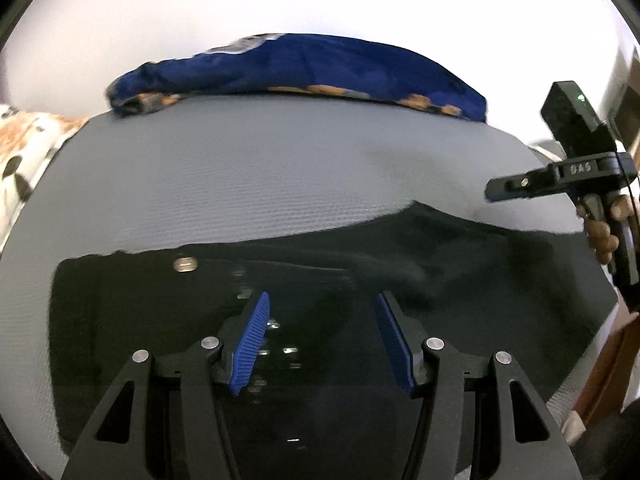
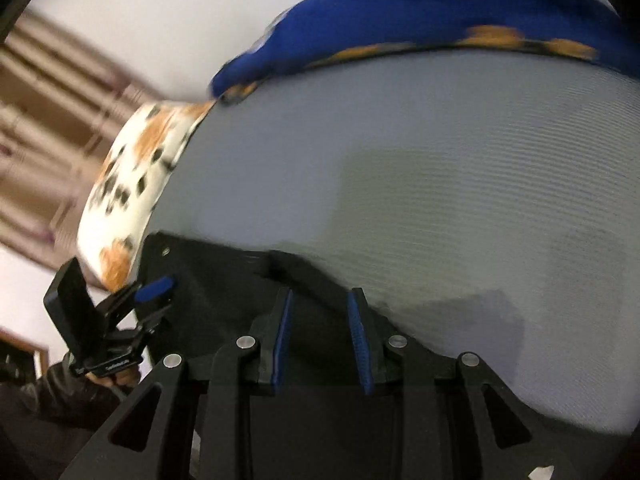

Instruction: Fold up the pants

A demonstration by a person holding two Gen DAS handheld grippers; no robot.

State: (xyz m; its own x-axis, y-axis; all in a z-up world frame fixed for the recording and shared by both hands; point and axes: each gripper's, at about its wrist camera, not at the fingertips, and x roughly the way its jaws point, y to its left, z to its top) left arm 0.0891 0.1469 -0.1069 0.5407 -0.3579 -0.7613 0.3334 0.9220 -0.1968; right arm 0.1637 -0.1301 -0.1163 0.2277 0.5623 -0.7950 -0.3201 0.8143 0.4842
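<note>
Black pants (image 1: 320, 280) lie flat on a grey textured mat (image 1: 240, 172), waist end with a metal button (image 1: 185, 265) to the left. My left gripper (image 1: 323, 300) is open and empty, hovering over the waist area. My right gripper (image 2: 320, 300) is open and empty above the pants' far edge (image 2: 224, 280). The right gripper also shows at the right edge of the left wrist view (image 1: 496, 190), above the pants. The left gripper shows in the right wrist view (image 2: 160, 292), over the waist end. The mat also shows in the right wrist view (image 2: 420, 168).
A blue cloth with orange patches (image 1: 304, 68) lies along the mat's far edge, also in the right wrist view (image 2: 420, 12). A white, orange and black patterned cloth (image 1: 24, 148) lies at the mat's left side. A white wall stands behind.
</note>
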